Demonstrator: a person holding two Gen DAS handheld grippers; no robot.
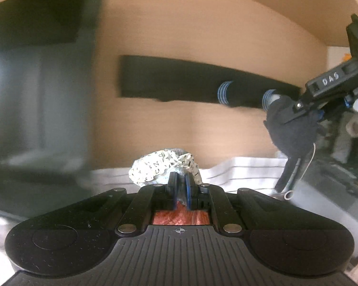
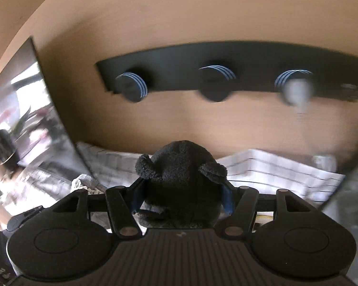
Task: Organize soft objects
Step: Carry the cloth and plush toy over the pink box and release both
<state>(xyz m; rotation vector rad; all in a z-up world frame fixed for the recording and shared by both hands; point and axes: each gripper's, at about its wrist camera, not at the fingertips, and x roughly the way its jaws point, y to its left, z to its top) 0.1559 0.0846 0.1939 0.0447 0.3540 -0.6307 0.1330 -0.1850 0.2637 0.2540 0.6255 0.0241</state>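
Observation:
My left gripper (image 1: 181, 187) is shut on a white scrunchie printed with dark letters (image 1: 163, 166), held up in front of a tan wooden wall. My right gripper (image 2: 182, 199) is shut on a black fleece hat with small ears (image 2: 181, 181). In the left wrist view the right gripper (image 1: 300, 115) shows at the right edge with the black hat (image 1: 290, 131) hanging from it, close under a peg. A black wall rack (image 2: 226, 69) with three round pegs ringed in blue and white stripes hangs on the wall ahead; it also shows in the left wrist view (image 1: 191, 81).
A white cloth with thin grey stripes (image 2: 269, 169) lies along the base of the wall; it also shows in the left wrist view (image 1: 238, 169). A mirror (image 2: 23, 109) stands at the left. A dark panel (image 1: 35, 95) fills the left side.

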